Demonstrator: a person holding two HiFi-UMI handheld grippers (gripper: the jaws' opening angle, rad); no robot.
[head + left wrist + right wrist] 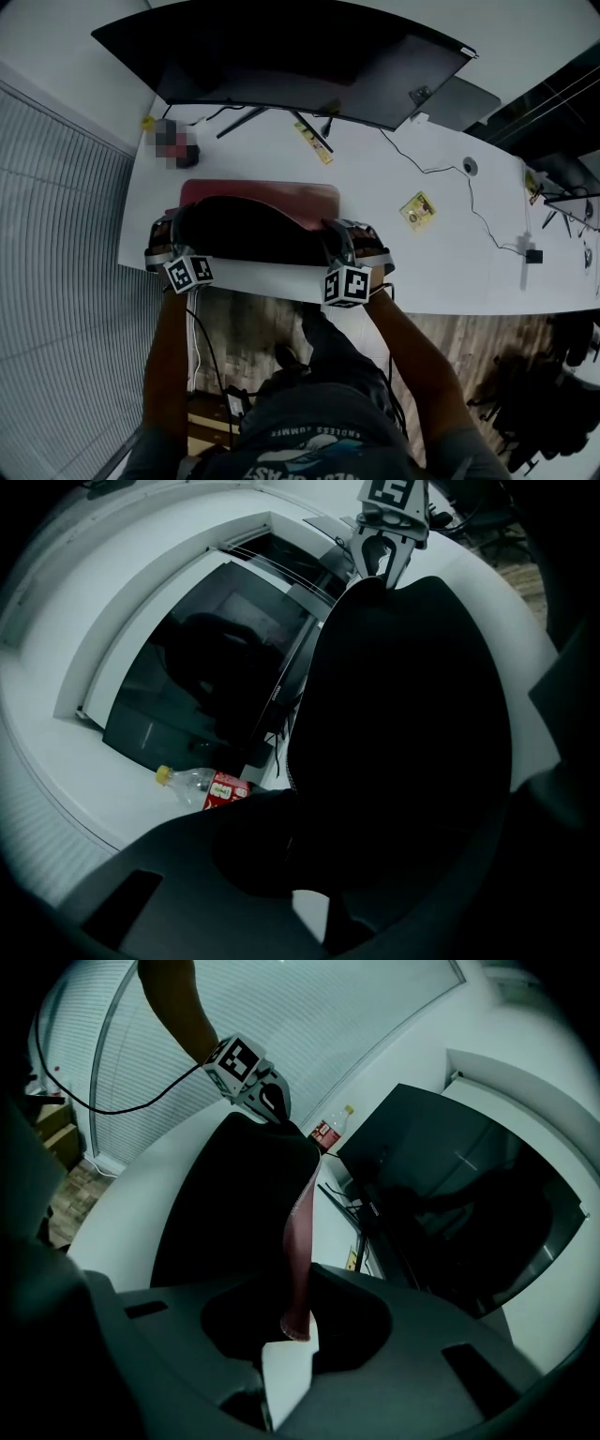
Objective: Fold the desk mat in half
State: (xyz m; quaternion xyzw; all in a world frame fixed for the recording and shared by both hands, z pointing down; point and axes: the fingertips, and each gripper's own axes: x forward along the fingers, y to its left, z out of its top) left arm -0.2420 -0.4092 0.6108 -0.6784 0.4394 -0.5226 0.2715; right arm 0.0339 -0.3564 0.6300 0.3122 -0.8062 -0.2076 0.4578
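The desk mat is dark red on top and black underneath, and lies on the white desk in front of the monitor. Its near edge is lifted and curls up, showing the black underside. My left gripper is shut on the near left corner, my right gripper on the near right corner. In the right gripper view the mat's red edge runs into my right gripper, with the left gripper beyond. In the left gripper view the black underside fills the frame.
A large monitor stands at the back of the desk, with cables and its stand legs behind the mat. A plastic bottle lies at the back left. A small yellow packet and a cable lie to the right. The desk's front edge is just below the grippers.
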